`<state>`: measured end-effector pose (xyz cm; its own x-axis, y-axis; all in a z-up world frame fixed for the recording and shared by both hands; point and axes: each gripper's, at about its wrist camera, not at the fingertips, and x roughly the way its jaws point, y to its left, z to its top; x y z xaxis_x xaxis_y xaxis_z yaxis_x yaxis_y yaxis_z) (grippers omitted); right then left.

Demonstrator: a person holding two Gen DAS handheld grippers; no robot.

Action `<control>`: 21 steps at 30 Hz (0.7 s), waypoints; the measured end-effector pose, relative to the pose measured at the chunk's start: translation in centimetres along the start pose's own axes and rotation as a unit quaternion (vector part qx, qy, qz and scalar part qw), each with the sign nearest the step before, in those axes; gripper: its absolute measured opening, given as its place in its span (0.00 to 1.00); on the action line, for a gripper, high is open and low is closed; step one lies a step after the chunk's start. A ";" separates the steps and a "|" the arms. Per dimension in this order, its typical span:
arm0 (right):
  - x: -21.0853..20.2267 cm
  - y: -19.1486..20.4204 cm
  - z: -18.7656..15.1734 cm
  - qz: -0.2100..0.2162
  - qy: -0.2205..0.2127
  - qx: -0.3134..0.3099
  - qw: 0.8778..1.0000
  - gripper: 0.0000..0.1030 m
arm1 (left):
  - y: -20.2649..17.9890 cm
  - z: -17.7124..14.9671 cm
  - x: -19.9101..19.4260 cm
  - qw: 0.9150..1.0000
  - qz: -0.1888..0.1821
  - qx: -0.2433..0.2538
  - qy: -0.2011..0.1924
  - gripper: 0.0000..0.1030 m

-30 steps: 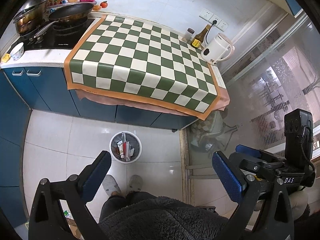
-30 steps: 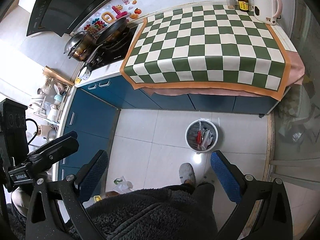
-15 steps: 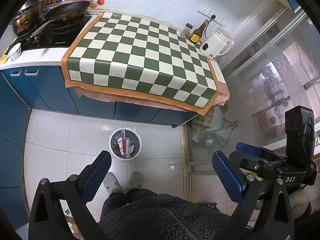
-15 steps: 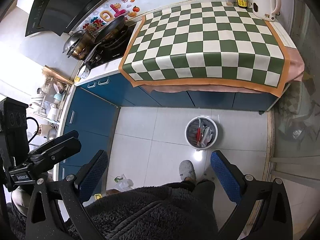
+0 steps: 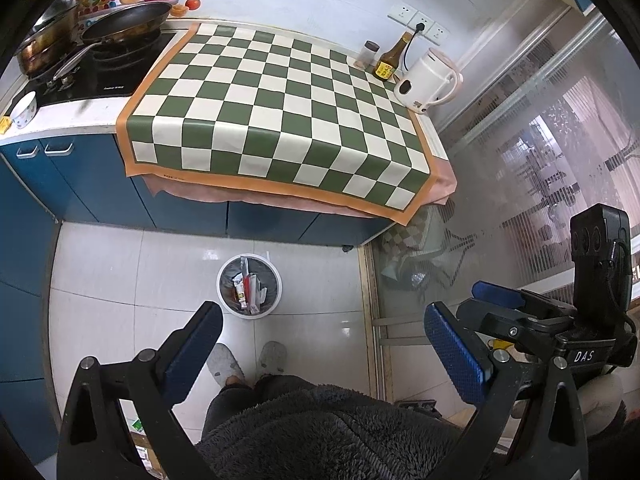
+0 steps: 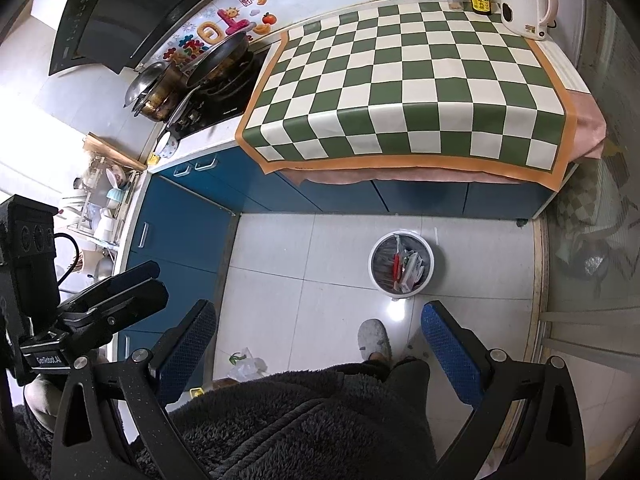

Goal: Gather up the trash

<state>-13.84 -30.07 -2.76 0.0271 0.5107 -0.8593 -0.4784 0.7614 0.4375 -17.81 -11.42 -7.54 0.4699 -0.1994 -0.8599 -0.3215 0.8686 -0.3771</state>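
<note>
A round white trash bin (image 5: 249, 286) stands on the tiled floor below the counter, holding several wrappers; it also shows in the right wrist view (image 6: 401, 263). The green-and-white checkered mat (image 5: 280, 108) on the counter has nothing lying on its squares. My left gripper (image 5: 320, 344) is open and empty, held high over the floor near the bin. My right gripper (image 6: 316, 340) is open and empty, also high above the floor. The right gripper also shows in the left wrist view (image 5: 532, 312), and the left gripper in the right wrist view (image 6: 100, 300).
A white kettle (image 5: 428, 82), a sauce bottle (image 5: 390, 60) and a small jar (image 5: 368, 54) stand at the counter's back right. Pans (image 5: 120, 26) sit on the stove. A crumpled white bag (image 6: 246, 366) lies on the floor. A glass door (image 5: 520, 160) is to the right.
Both views have shifted slightly, with the counter a little farther up in frame. Both grippers stay open and empty.
</note>
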 end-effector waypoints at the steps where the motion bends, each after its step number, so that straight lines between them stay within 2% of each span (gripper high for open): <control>1: 0.0 0.0 0.0 0.000 0.000 0.000 1.000 1.00 | 0.0 0.0 0.1 1.000 -0.001 0.001 0.001 1.00; 21: 0.0 -0.5 -0.1 0.000 0.000 0.001 1.000 1.00 | 0.1 -0.4 0.1 1.000 -0.004 0.004 0.002 1.00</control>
<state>-13.69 -30.48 -3.02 0.0265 0.5101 -0.8597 -0.4765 0.7625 0.4377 -18.09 -11.56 -7.77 0.4683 -0.2078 -0.8588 -0.3120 0.8704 -0.3808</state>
